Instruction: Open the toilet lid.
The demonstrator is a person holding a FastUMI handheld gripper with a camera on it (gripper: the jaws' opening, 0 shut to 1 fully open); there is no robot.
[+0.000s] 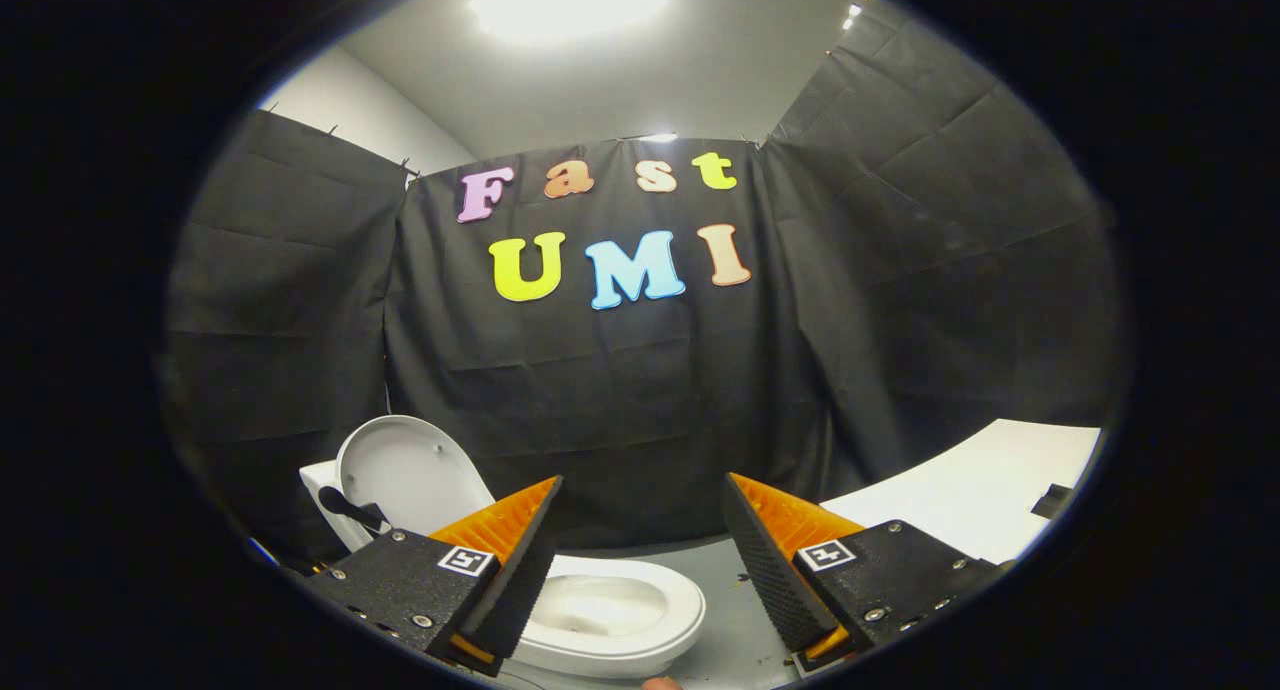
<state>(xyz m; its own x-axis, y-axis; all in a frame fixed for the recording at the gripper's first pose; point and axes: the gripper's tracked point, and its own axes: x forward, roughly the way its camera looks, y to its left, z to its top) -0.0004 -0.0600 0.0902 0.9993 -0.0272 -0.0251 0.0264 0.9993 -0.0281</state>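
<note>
Lid raised, tool wide apart and holding nothing.

The toilet lid [405, 475] stands upright at the far left, leaning back against the tank [325, 500], with the bowl [610, 610] exposed below it on the grey floor (so the task looks done). The tool [640, 560] sits well apart from the lid, which lies beyond its left finger [515, 570]; a white counter [960, 490] extends on the right.

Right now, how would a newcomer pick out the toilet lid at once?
Start at the black cloth wall and drop to the white toilet on the grey floor. The lid is the oval shell standing upright behind the bowl, beyond one finger of the open gripper; only it stands raised.
</note>
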